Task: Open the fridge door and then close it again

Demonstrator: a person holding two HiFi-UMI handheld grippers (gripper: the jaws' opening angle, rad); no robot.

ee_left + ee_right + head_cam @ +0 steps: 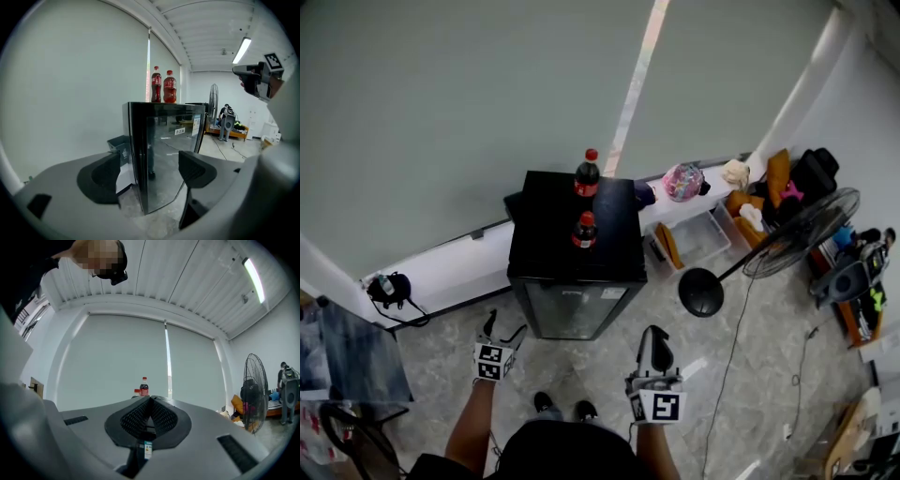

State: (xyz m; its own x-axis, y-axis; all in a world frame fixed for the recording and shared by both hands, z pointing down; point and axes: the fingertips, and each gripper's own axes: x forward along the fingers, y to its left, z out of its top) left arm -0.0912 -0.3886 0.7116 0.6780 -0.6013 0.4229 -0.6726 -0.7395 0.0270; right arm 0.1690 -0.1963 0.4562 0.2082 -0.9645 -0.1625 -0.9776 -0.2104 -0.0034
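A small black fridge (575,248) with a glass door (577,309) stands against the wall, its door closed. Two cola bottles (586,174) stand on its top. In the left gripper view the fridge's glass door (168,150) fills the gap between the jaws, still some way off. My left gripper (501,328) is open, low at the fridge's front left corner. My right gripper (657,345) is shut on nothing, held in front of the fridge's right side and tilted upward. In the right gripper view the closed pads (149,420) hide most of the fridge; one bottle (144,386) shows above them.
A standing fan (797,234) with a round base (702,292) is right of the fridge, its cord trailing over the floor. A low white ledge (694,202) holds a pink bundle and bags. A grey bin (118,145) sits left of the fridge. The person's feet (562,407) are close to the door.
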